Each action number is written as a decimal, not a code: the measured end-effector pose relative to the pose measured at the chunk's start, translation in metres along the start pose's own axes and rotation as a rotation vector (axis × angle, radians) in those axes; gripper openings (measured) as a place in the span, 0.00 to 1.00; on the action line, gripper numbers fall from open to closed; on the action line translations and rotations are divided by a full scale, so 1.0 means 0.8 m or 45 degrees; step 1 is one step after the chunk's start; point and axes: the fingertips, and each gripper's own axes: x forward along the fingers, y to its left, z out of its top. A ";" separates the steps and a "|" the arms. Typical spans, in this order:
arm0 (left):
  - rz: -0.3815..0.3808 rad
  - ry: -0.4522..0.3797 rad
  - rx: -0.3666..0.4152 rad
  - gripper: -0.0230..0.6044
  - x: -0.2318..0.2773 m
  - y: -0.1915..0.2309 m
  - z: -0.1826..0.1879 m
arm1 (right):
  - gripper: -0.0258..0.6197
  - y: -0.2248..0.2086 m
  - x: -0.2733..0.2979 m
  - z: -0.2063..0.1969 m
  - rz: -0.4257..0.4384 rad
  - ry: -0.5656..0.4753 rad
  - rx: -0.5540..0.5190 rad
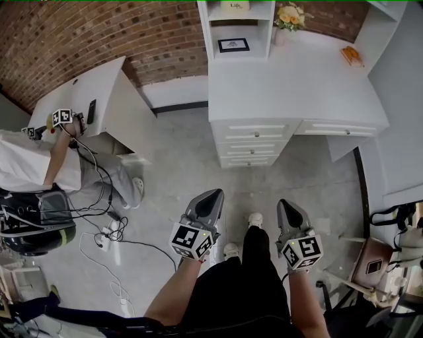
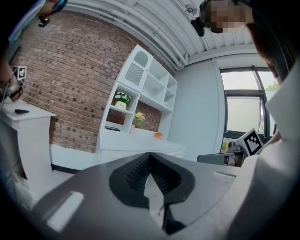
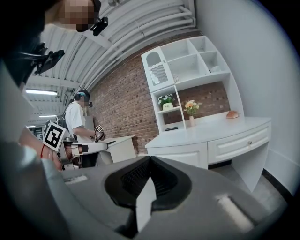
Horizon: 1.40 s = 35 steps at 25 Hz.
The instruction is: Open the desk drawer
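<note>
The white desk (image 1: 297,79) stands across the floor from me, with a stack of three shut drawers (image 1: 252,140) and a wide shut drawer (image 1: 337,128) beside it. My left gripper (image 1: 213,194) and right gripper (image 1: 285,204) hover low over the floor near my legs, well short of the desk, both pointing towards it. Each is shut with nothing between its jaws. In the left gripper view its jaws (image 2: 149,155) meet at the tip, with the desk (image 2: 140,142) far behind. In the right gripper view its jaws (image 3: 150,158) also meet, and the wide drawer (image 3: 240,140) with its small knob shows ahead.
A shelf unit (image 1: 236,26) with a flower vase (image 1: 289,18) rises on the desk, and an orange object (image 1: 351,56) lies at its right end. Another person (image 1: 39,165) stands at a second white desk (image 1: 86,99) on the left, with cables (image 1: 99,228) on the floor. A chair (image 1: 370,264) is at right.
</note>
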 end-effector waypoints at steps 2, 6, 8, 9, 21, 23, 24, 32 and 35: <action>-0.005 0.003 -0.004 0.04 0.012 0.003 -0.005 | 0.04 -0.005 0.012 -0.002 0.013 0.000 0.003; -0.012 0.012 -0.020 0.04 0.036 0.008 -0.015 | 0.04 -0.013 0.040 -0.006 0.040 0.010 0.013; -0.014 0.018 -0.023 0.04 0.052 0.014 -0.020 | 0.04 -0.020 0.058 -0.005 0.050 0.013 0.016; -0.014 0.018 -0.021 0.04 0.062 0.017 -0.021 | 0.04 -0.026 0.070 -0.006 0.053 0.016 0.014; -0.039 0.079 -0.041 0.04 0.166 0.072 -0.074 | 0.04 -0.085 0.189 -0.041 0.082 0.068 0.042; -0.040 0.088 -0.045 0.04 0.182 0.081 -0.086 | 0.04 -0.097 0.207 -0.049 0.072 0.066 0.043; -0.042 0.093 -0.047 0.04 0.190 0.086 -0.092 | 0.04 -0.102 0.216 -0.054 0.068 0.064 0.046; 0.003 0.107 -0.077 0.04 0.253 0.128 -0.139 | 0.04 -0.143 0.290 -0.088 0.032 0.057 0.042; 0.018 0.092 -0.069 0.04 0.275 0.142 -0.151 | 0.04 -0.152 0.313 -0.102 0.025 0.053 0.032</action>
